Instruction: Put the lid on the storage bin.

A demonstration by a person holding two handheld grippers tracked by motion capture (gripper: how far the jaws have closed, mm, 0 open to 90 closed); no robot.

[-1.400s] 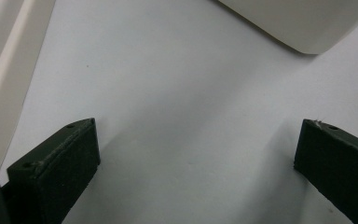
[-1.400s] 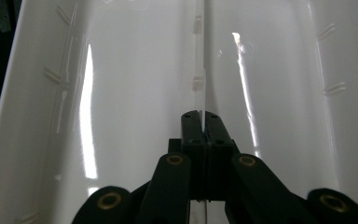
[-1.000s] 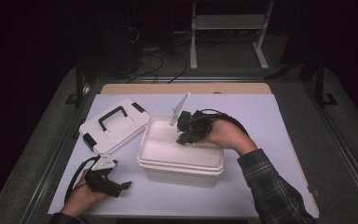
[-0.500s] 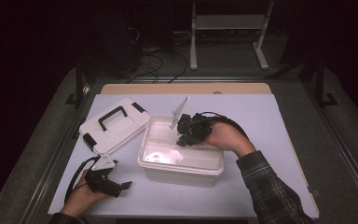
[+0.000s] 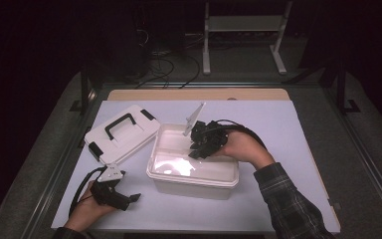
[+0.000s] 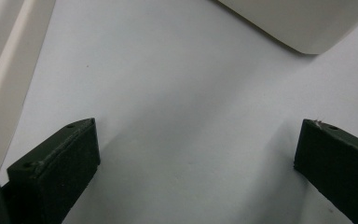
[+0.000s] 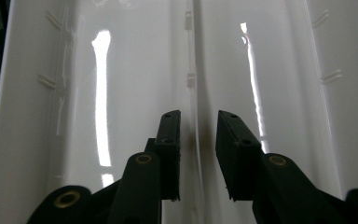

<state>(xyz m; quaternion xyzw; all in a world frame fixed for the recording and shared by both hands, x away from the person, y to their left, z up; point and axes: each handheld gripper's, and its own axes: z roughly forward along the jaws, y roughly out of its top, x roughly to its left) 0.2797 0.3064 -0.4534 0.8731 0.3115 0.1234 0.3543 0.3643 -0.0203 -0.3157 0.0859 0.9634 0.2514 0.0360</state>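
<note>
The right gripper [image 5: 201, 148] reached into the open white box [image 5: 194, 169] from its far right side, and in the right gripper view its jaws stood narrowly apart around a thin upright ridge or wall of the glossy white plastic [image 7: 193, 84], which ran straight up between them; whether the pads actually pressed on it could not be told. The box sat near the middle of the table [image 5: 278, 129], a little toward the near edge, a rectangular tub with rounded corners, a rim lip and a shiny inside that threw back bright streaks of light. Its lid [image 5: 122, 133], white with a black handle and black latches, lay flat on the table just beside the box toward the left edge. The left gripper [image 5: 124, 197] rested low near the near left corner of the table, held in the person's left hand [image 5: 87, 211]. Its jaws were spread wide with nothing between them, only the pale table surface [image 6: 186, 116], and a rounded corner of the box [image 6: 303, 23] showed beyond them.
</note>
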